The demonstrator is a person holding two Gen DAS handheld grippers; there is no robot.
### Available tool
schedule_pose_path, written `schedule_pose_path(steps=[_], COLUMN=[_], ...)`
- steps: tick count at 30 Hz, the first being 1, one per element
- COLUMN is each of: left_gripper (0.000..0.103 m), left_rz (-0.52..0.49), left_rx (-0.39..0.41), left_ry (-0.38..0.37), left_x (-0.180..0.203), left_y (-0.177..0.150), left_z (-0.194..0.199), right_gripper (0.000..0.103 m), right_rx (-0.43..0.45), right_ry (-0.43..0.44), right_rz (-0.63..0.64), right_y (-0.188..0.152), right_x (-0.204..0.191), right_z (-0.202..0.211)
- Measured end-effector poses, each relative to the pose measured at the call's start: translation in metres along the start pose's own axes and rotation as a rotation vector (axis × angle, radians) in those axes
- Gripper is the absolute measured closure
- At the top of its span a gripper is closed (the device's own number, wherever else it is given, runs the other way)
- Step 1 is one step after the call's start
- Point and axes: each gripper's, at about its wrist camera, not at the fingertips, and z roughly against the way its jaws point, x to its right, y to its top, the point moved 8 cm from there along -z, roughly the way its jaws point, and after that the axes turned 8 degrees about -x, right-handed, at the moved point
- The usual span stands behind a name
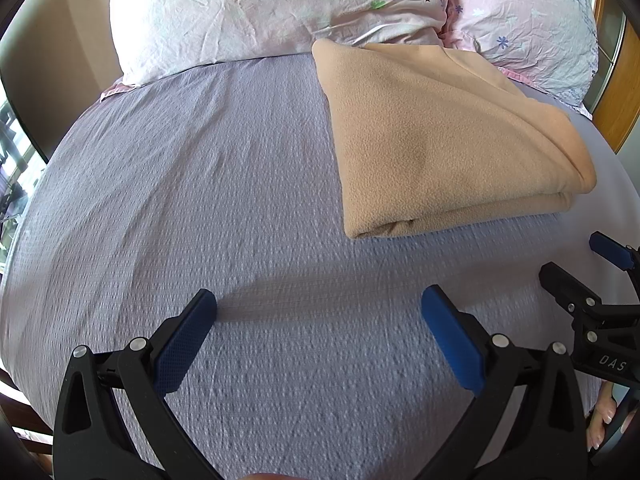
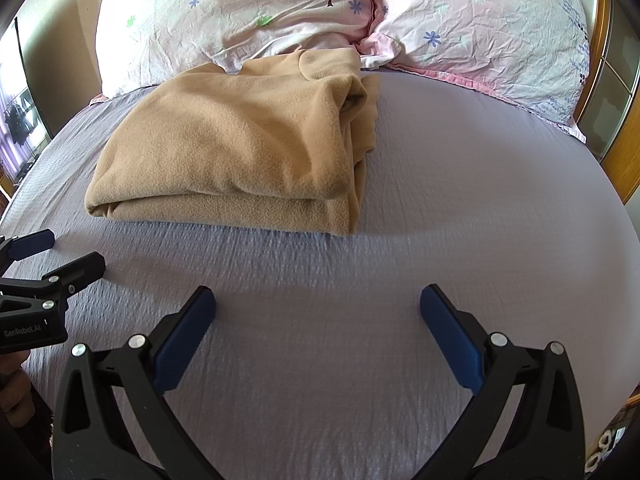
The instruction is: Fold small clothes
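A tan fleece cloth (image 1: 444,140) lies folded in a thick stack on the lilac bed sheet (image 1: 180,200), near the pillows. It also shows in the right wrist view (image 2: 240,148). My left gripper (image 1: 319,306) is open and empty, hovering over bare sheet in front of and left of the cloth. My right gripper (image 2: 318,304) is open and empty over bare sheet in front of and right of the cloth. Each gripper shows at the edge of the other's view: the right one (image 1: 576,260) and the left one (image 2: 64,252).
Two pink floral pillows (image 1: 260,12) (image 2: 480,28) lie at the head of the bed behind the cloth. A wooden frame (image 2: 624,156) runs along the bed's right side. A wall (image 1: 52,52) is at the left.
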Motion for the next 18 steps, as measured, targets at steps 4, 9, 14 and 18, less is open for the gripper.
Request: schedule_pose_path(steps=[4, 9, 14, 18], left_gripper=[0.001, 0.001, 0.001, 0.001], left_rz=[0.0, 0.002, 0.0, 0.0], left_rx=[0.0, 0.002, -0.002, -0.002], left_ry=[0.0, 0.002, 0.001, 0.001], left_x=[-0.0001, -0.0011, -0.0012, -0.0014], left_y=[0.0002, 0.0003, 0.0001, 0.0003], left_z=[-0.0002, -0.0002, -0.0001, 0.0], right_gripper=[0.002, 0.002, 0.002, 0.002], right_rx=[0.0, 0.001, 0.0, -0.001], right_ry=[0.0, -0.001, 0.0, -0.001], right_rz=[-0.001, -0.002, 0.001, 0.0], right_y=[0.0001, 0.0002, 0.0003, 0.0003], right_x=[0.0, 0.0001, 0.0001, 0.0], right_z=[0.0002, 0.0004, 0.0005, 0.0005])
